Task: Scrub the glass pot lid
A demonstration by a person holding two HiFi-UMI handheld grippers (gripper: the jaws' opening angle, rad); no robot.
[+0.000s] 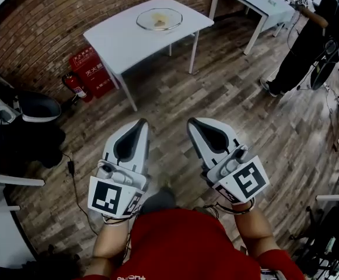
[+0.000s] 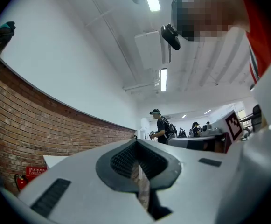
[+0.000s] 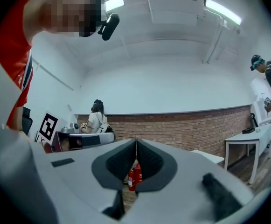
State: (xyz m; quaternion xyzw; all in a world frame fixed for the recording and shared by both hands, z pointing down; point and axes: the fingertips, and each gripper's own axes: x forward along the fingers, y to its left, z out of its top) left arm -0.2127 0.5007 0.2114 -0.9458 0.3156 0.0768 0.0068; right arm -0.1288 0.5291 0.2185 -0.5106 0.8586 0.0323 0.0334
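Scrubbing appears not begun: the glass pot lid [image 1: 159, 19] lies untouched on the white tabletop [image 1: 122, 39], while left tongs [image 1: 141, 122] and right tongs [image 1: 194, 122], both closed together and empty, hang well short of that tabletop.

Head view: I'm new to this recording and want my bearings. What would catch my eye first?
The left claw and right claw, both shut and empty, fill the foreground over the wooden floor. Beyond them, a glass lid lies on a white table by the brick wall, with a red fire extinguisher on the floor to its left.
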